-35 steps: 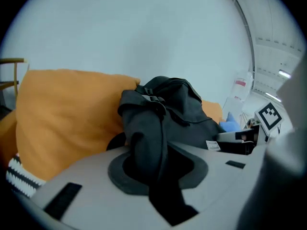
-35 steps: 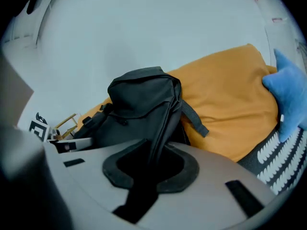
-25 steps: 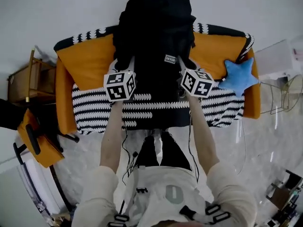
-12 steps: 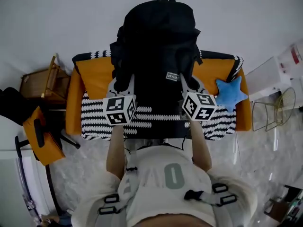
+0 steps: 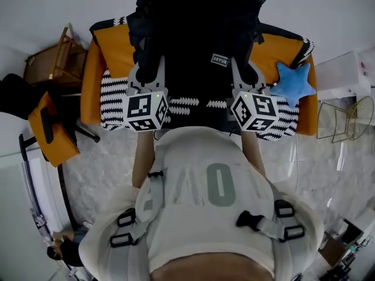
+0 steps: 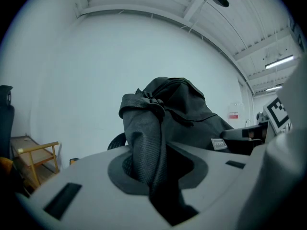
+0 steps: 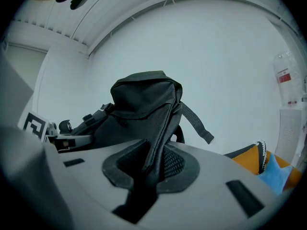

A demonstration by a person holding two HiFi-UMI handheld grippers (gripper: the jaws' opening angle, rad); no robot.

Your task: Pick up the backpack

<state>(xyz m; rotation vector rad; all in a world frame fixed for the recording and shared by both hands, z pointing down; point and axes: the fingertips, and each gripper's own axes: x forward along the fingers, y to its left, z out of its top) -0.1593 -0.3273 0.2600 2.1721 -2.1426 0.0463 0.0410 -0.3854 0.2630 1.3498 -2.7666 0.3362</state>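
My left gripper (image 5: 145, 75) is pinched narrow on the left strap (image 6: 146, 138) and my right gripper (image 5: 246, 78) is pinched narrow on the right strap (image 7: 160, 128) of the backpack (image 5: 196, 28). The backpack hangs just past both grippers on the far side, over the orange couch (image 5: 111, 51), with its long way up and down, and both hands are just as near to it. I count one backpack, two straps, two grippers and one blue star (image 5: 293, 84) on the right.
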